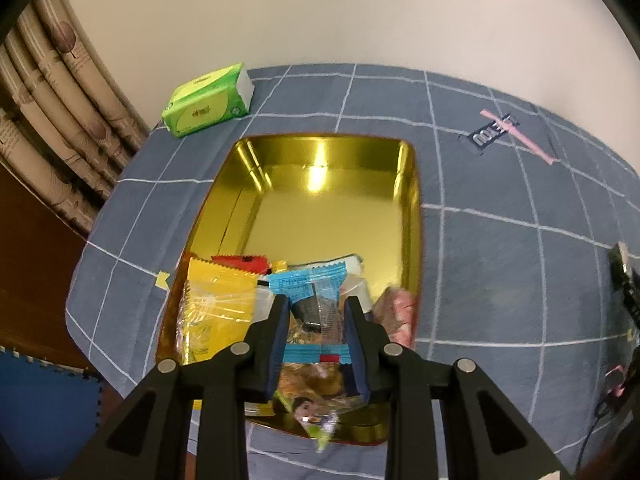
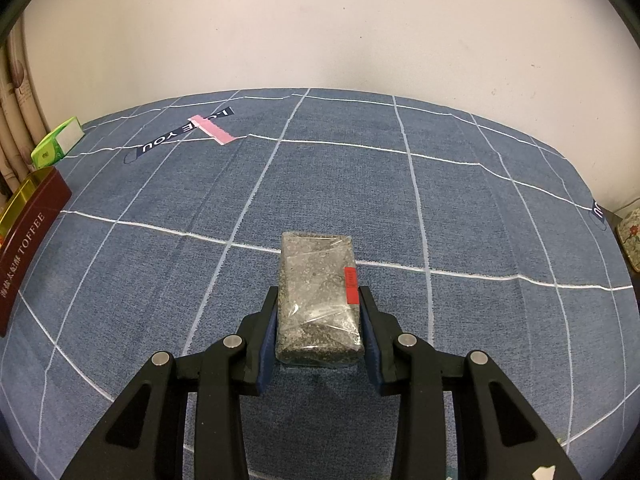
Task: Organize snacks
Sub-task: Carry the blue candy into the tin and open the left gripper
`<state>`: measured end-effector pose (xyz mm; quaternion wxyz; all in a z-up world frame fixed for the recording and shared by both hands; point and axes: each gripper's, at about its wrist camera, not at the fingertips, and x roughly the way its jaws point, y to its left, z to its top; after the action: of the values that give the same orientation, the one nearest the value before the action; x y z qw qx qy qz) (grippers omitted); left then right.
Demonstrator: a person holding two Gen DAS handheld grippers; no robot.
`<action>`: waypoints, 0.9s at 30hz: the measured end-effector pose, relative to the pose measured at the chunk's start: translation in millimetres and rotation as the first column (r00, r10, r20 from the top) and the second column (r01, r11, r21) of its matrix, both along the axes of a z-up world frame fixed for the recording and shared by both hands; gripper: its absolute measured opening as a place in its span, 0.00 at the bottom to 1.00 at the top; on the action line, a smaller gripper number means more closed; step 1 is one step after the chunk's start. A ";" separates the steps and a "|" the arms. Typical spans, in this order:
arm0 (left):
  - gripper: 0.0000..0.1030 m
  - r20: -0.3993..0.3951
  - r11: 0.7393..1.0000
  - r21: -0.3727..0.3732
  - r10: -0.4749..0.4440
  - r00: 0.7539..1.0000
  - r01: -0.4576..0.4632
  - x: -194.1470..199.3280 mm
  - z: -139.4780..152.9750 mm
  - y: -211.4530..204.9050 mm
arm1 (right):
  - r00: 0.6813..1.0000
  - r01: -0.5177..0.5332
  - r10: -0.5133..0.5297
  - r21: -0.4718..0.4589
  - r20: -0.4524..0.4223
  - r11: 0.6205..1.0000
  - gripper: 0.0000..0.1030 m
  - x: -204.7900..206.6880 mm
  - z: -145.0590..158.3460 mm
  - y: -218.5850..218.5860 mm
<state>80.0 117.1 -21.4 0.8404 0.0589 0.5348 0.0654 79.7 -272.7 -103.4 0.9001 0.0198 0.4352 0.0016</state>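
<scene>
Right gripper (image 2: 319,306) fingers pinch the clear-wrapped grey speckled snack bar (image 2: 318,300); carry it level to the gold-lined tin (image 1: 332,200). Left gripper (image 1: 316,312) fingers seemingly pinch the blue-edged clear packet (image 1: 316,300).

I see a denim-blue cloth (image 2: 460,208) crossed by thin white grid lines, with a pink strip (image 2: 212,129) over a navy label with white lettering. My toffee tin (image 1: 412,184) shines gold inside; from the right wrist its outer wall is maroon with pale lettering. In it lie a yellow packet (image 1: 218,304), a light-blue wrapper (image 1: 316,284) and a red one (image 1: 240,262). The tissue pack (image 1: 208,100) is lime green and white. The clear-wrapped seed bar (image 2: 318,300) is speckled grey-black with a red sticker. Both grippers are black with blue pads.
</scene>
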 end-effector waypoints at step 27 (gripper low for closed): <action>0.31 0.008 0.993 0.097 -0.074 0.997 0.073 -17.5 -20.0 18.0 | 0.999 0.024 -0.024 -0.026 -0.026 0.999 0.31 3.9 2.3 6.1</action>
<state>62.5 135.1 -41.4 0.8416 0.1189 0.5234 0.0604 83.5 -266.5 -101.1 0.8945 0.0136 0.4467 -0.0150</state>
